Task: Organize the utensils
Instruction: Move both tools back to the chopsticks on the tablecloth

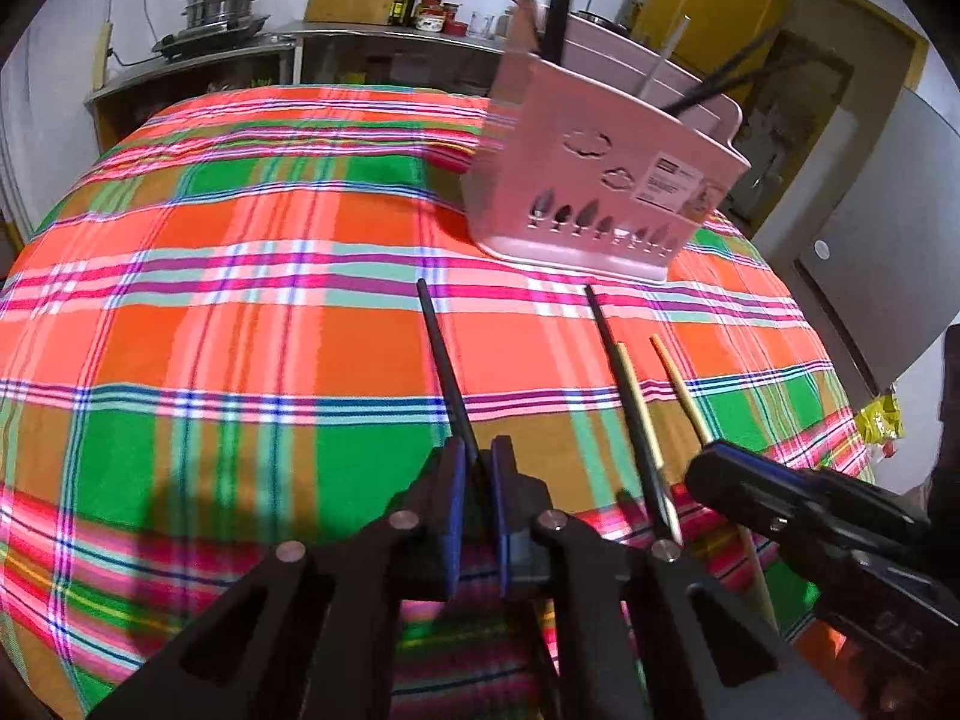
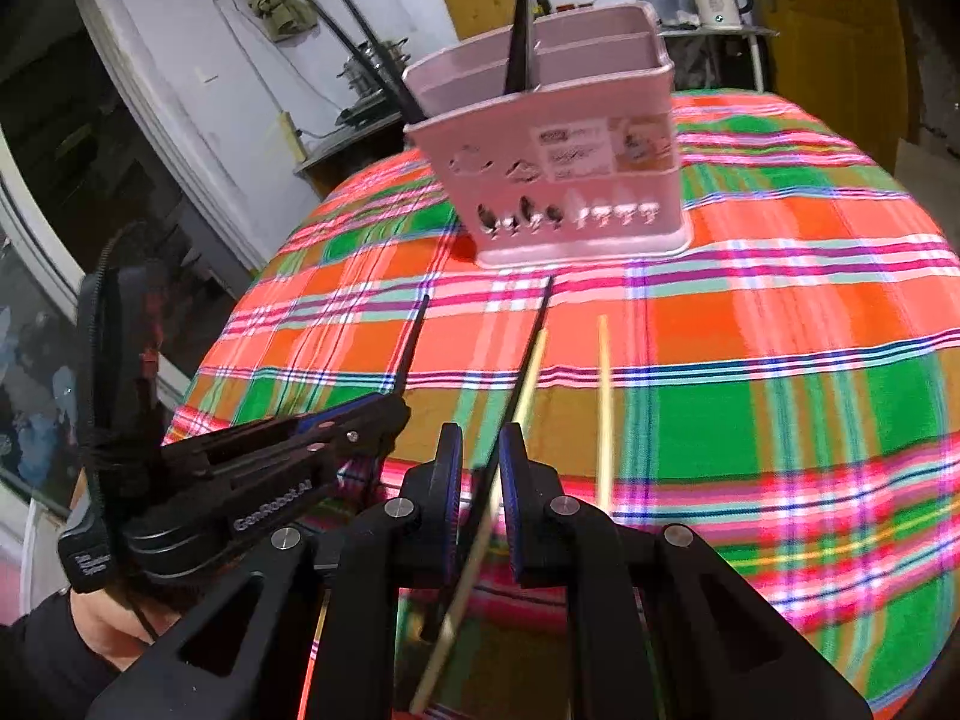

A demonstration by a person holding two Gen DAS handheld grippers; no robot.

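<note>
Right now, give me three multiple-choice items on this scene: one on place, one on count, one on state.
1. Where does the pink utensil holder stand?
A. On the counter
B. On the plaid tablecloth
C. On the floor

2. How many pale wooden chopsticks show?
A. Two
B. Five
C. None

3. What is the left gripper doing?
A. Open and empty
B. Shut on a spoon
C. Shut on a black chopstick

Key:
1. B, its base rests on the cloth beyond the chopstick tips.
2. A, two pale sticks lie on the cloth.
3. C, the blue pads clamp the black stick.
</note>
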